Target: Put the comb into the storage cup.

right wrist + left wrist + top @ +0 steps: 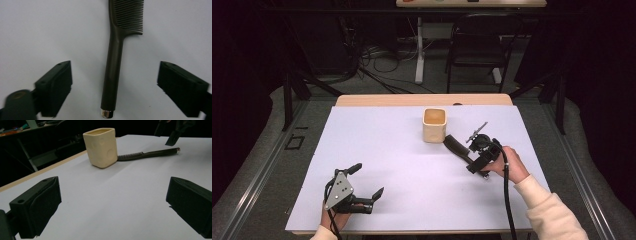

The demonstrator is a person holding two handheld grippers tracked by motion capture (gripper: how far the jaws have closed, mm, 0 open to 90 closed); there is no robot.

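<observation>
A dark comb (457,147) lies flat on the white table cover, its toothed end near a cream square cup (434,125). My right gripper (473,159) hovers over the comb's handle, pointing down. In the right gripper view the handle (113,62) runs up the middle between the two jaws of that gripper (115,72), which stand wide apart and clear of it: open. My left gripper (370,178) rests at the front left, open, with nothing between its jaws. The left gripper view (112,195) faces the cup (101,147) and the comb (147,154) behind it.
A white sheet (377,150) covers the table, with a strip of wood (377,100) bare at the far edge. A black chair (477,45) and a white desk leg (419,55) stand beyond the table, with cables on the floor.
</observation>
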